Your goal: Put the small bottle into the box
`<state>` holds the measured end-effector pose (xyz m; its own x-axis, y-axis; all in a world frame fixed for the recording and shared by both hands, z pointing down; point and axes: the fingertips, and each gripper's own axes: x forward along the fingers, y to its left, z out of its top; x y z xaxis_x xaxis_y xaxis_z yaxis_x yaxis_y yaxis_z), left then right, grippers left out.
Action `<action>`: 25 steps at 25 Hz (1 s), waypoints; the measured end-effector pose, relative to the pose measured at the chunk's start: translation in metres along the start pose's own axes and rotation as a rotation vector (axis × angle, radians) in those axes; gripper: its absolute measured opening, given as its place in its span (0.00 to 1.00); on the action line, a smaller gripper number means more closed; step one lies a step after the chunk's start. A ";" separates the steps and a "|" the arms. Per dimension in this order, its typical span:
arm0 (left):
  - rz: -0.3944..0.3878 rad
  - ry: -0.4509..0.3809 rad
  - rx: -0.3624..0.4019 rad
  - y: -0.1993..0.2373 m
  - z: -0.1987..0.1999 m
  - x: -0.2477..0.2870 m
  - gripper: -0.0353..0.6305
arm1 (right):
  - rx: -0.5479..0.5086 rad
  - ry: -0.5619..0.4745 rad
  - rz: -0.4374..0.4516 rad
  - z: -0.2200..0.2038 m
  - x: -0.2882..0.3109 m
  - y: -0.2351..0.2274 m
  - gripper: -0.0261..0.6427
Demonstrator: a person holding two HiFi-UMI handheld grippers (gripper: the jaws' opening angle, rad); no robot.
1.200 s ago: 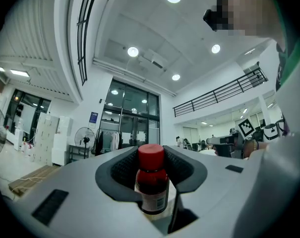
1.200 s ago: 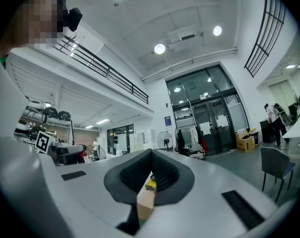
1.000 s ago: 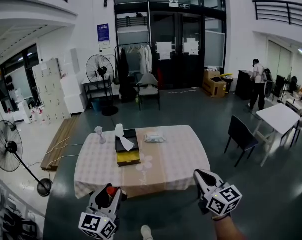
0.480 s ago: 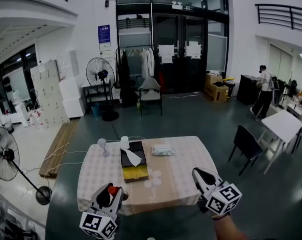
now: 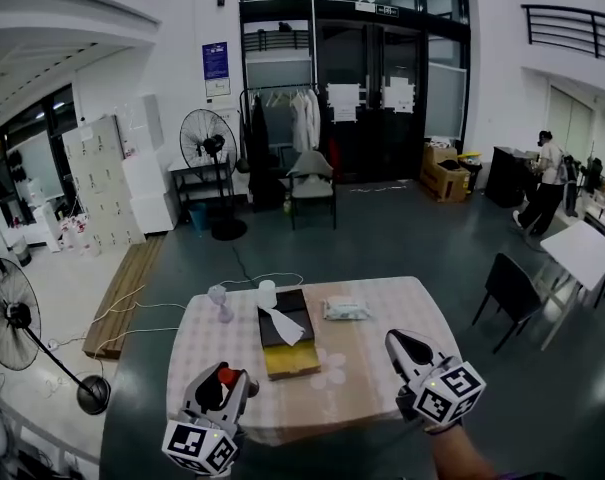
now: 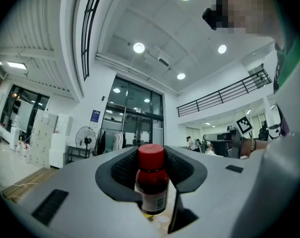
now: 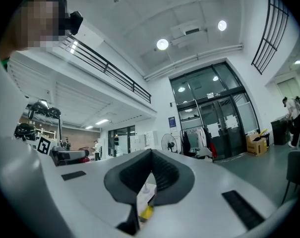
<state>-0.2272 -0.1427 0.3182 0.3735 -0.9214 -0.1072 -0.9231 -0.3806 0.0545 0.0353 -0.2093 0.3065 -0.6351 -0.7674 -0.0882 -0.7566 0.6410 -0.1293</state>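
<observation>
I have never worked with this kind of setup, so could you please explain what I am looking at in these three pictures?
There is no robot here: a person holds a two-jaw tool in each hand. The wide picture comes from a camera on the person's head, looking down past both tools; the cubes with square markers are part of them. The other two pictures come from a camera riding on each tool, looking along its jaws.

The left tool is closed on a small bottle with a red cap. The right tool has its jaws together with nothing between them.

Ahead stands a table with a checked cloth. On it are an open black and yellow box, a flat packet, perhaps wipes, a clear stemmed glass and a small white cylinder.
</observation>
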 end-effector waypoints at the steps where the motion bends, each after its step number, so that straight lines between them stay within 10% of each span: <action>1: -0.004 0.002 0.001 0.006 -0.001 0.003 0.31 | 0.002 -0.003 -0.002 -0.002 0.007 0.000 0.05; 25: -0.016 0.067 0.019 0.050 -0.056 0.068 0.31 | 0.010 0.045 0.067 -0.050 0.092 -0.020 0.05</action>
<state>-0.2431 -0.2287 0.3690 0.3931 -0.9186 -0.0416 -0.9183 -0.3945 0.0340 -0.0160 -0.2917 0.3500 -0.6905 -0.7214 -0.0527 -0.7109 0.6903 -0.1345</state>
